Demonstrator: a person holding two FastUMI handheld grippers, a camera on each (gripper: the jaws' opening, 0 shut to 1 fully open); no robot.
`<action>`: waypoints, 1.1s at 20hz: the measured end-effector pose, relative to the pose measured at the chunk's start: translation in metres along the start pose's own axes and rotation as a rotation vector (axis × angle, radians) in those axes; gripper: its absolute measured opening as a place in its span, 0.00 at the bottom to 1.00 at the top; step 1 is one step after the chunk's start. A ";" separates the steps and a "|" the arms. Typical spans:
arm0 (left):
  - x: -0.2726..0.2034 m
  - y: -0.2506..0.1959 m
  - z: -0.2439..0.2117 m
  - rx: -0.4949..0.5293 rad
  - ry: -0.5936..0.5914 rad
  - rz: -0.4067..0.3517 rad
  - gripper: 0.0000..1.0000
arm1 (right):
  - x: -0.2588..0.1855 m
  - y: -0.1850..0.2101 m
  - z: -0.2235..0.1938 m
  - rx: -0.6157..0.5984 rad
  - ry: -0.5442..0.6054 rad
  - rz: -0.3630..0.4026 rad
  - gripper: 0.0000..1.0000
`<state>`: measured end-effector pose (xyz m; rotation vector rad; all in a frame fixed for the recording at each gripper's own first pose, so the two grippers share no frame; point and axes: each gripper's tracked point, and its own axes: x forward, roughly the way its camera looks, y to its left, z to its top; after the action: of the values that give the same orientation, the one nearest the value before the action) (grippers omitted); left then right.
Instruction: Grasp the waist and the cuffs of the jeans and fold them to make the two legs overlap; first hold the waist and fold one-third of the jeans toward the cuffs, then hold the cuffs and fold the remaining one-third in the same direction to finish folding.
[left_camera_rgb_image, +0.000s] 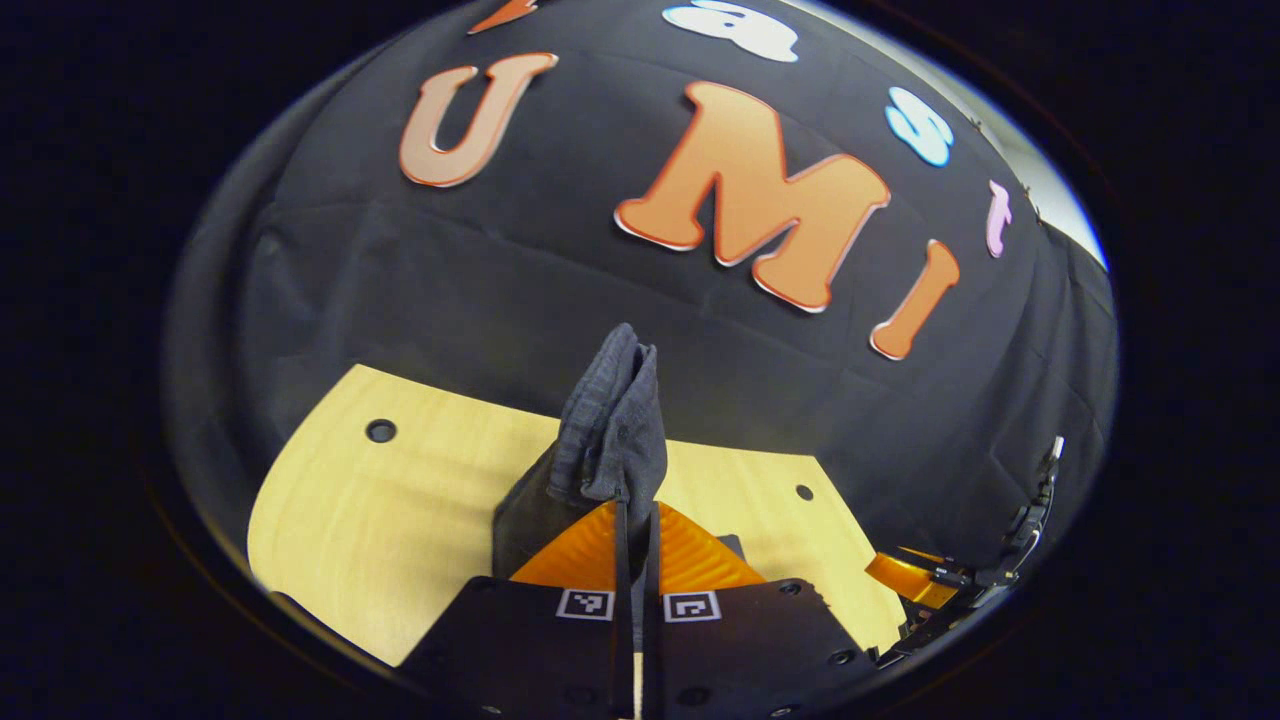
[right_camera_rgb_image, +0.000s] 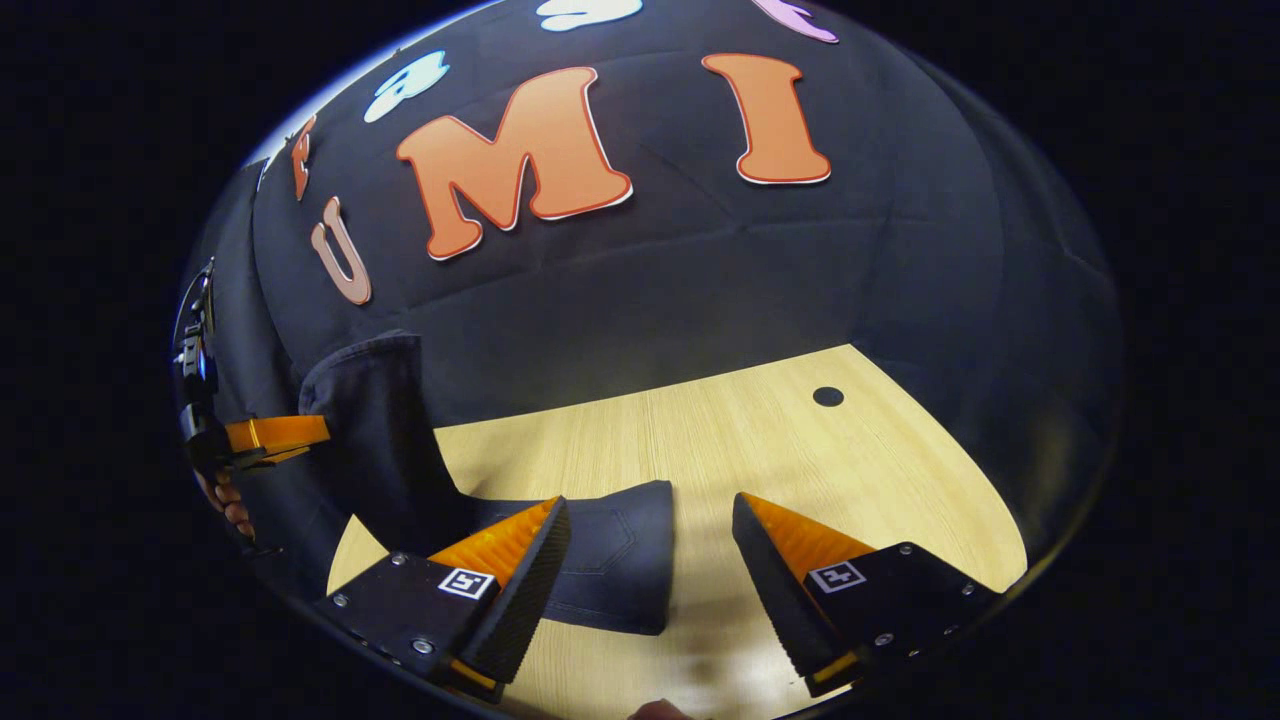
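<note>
Soft, heavy dark denim jeans (left_camera_rgb_image: 610, 430) are pinched by left gripper (left_camera_rgb_image: 634, 520); right gripper (right_camera_rgb_image: 650, 560), gaping wide, is best closed on near hem.

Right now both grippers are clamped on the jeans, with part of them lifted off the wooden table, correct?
Not quite. The left gripper is shut on the jeans and lifts that part off the wooden table. The right gripper is open in the right gripper view, its fingers spread with the denim lying flat between them, not gripped.
</note>
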<state>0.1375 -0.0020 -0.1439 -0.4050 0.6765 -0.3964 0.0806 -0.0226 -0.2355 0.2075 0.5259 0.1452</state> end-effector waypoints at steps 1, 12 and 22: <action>0.007 -0.014 -0.007 0.003 0.023 -0.018 0.04 | 0.000 -0.003 0.002 0.000 -0.004 0.001 0.98; 0.050 -0.095 -0.118 0.186 0.276 -0.045 0.04 | 0.006 -0.035 0.005 0.004 0.000 0.029 0.98; 0.019 -0.096 -0.089 0.195 0.095 -0.025 0.89 | -0.006 -0.009 0.030 -0.116 -0.108 0.054 0.98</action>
<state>0.0706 -0.1129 -0.1702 -0.2103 0.7187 -0.5032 0.0917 -0.0373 -0.2095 0.1154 0.4033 0.2148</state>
